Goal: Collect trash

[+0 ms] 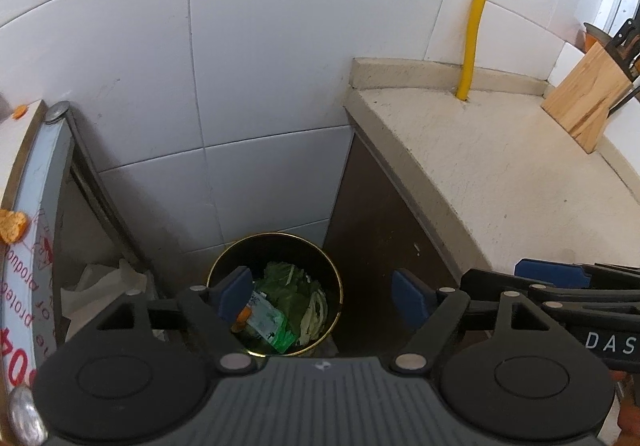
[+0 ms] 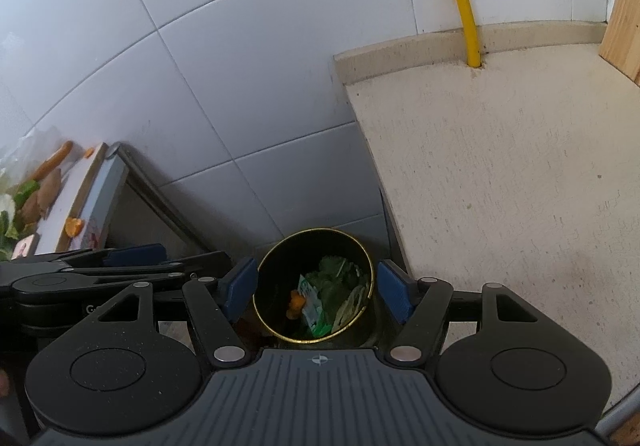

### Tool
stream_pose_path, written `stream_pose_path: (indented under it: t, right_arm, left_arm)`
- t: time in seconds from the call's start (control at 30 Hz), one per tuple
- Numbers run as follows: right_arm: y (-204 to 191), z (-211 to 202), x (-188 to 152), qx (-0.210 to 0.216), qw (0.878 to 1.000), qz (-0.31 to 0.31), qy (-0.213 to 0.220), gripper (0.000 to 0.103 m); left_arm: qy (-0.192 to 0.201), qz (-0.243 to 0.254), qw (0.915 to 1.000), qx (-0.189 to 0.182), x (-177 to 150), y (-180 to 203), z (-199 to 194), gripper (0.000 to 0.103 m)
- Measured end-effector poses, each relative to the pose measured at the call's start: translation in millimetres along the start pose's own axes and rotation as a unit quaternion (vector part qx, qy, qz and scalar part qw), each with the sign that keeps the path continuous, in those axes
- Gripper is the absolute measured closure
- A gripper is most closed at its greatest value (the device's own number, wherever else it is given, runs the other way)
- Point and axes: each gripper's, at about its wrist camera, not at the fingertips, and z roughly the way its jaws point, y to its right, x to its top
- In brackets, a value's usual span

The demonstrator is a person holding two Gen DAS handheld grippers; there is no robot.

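A round black trash bin with a gold rim point(image 1: 338, 278) stands on the floor in the gap between a counter and a table; it also shows in the right wrist view point(image 2: 372, 270). Inside lie green leaves point(image 1: 294, 296), a green-white wrapper point(image 1: 266, 324) and an orange peel piece point(image 2: 297, 302). My left gripper point(image 1: 322, 296) is open and empty, high above the bin. My right gripper point(image 2: 316, 288) is open and empty, also above the bin, its fingers straddling the rim in view. Each gripper shows at the edge of the other's view.
A beige stone counter point(image 2: 500, 174) lies right, with a wooden knife block point(image 1: 588, 102) and a yellow pipe point(image 1: 478, 18) at the tiled wall. A table point(image 2: 70, 206) at left carries vegetables and orange peel point(image 2: 74, 227). A white bag point(image 1: 100, 286) lies under it.
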Motion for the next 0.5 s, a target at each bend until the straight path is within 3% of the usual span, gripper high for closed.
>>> stream_pose_path:
  t: [0.5]
  right_arm:
    - [1.1, -6.3, -10.3, 0.004, 1.000, -0.006, -0.003, 0.030]
  left_arm:
    - [-0.003, 0.000, 1.0000, 0.008, -7.9, 3.3, -5.9, 0.033]
